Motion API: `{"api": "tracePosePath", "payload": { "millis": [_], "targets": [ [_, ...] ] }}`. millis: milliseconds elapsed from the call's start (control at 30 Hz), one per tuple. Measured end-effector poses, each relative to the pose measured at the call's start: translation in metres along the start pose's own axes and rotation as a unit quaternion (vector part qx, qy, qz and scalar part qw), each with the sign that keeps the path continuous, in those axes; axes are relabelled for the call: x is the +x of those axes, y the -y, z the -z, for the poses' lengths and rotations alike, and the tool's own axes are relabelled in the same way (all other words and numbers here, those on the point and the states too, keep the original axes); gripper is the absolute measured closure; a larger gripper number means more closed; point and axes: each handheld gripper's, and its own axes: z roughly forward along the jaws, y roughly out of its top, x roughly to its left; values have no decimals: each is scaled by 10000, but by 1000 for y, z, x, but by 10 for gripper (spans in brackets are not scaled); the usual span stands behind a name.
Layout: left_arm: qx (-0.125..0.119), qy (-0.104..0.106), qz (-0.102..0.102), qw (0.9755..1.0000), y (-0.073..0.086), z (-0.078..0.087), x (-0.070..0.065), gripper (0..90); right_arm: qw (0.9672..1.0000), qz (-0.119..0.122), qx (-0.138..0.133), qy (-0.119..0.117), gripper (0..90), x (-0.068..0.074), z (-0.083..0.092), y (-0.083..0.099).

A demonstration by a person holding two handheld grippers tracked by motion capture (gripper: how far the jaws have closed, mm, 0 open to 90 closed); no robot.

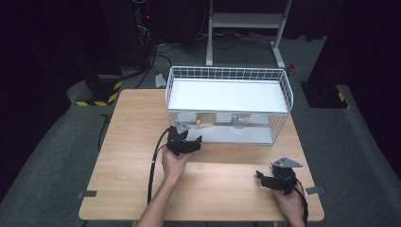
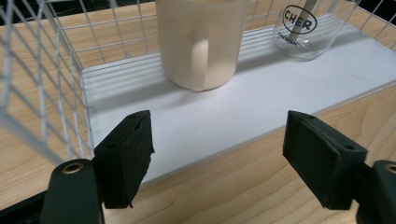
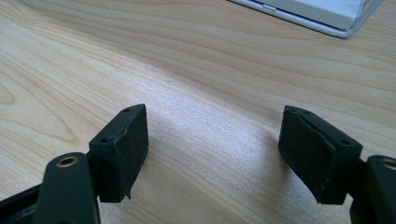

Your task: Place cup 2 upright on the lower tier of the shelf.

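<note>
A white wire rack (image 1: 229, 74) with two shelves stands at the back of the wooden table (image 1: 127, 156). On its lower shelf (image 2: 243, 100) a cream mug (image 2: 201, 41) (image 1: 205, 120) stands upright, handle facing me. To the mug's right is a clear glass (image 2: 308, 28) (image 1: 240, 121) with printed lettering. My left gripper (image 1: 187, 140) (image 2: 217, 149) is open at the shelf's front edge, jaws wide, a short way from the mug. My right gripper (image 1: 263, 177) (image 3: 212, 149) is open over bare table at the front right, holding nothing.
The rack's upper shelf (image 1: 227, 94) is a flat white board with a wire rim. A wire side wall (image 2: 42, 79) rises to the left of my left gripper. A black cable (image 1: 153, 165) trails from the left gripper toward the table's front edge.
</note>
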Motion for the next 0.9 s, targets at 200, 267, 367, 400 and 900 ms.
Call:
{"api": "tracePosePath", "payload": {
  "millis": [200,267,367,400,900],
  "targets": [
    [-34,29,7,10000,3,8,3,245,10000,3,-1,1,245,0,0,0],
    [-58,50,36,10000,4,11,3,247,10000,0,0,0,245,0,0,0],
    [-55,84,20,9999,5,14,3,246,10000,0,0,1,245,0,0,0],
    [-46,84,0,10000,5,14,3,246,10000,0,0,0,245,0,0,0],
    [-157,120,133,9997,12,35,13,241,10000,0,0,1,244,0,0,0]
  ]
}}
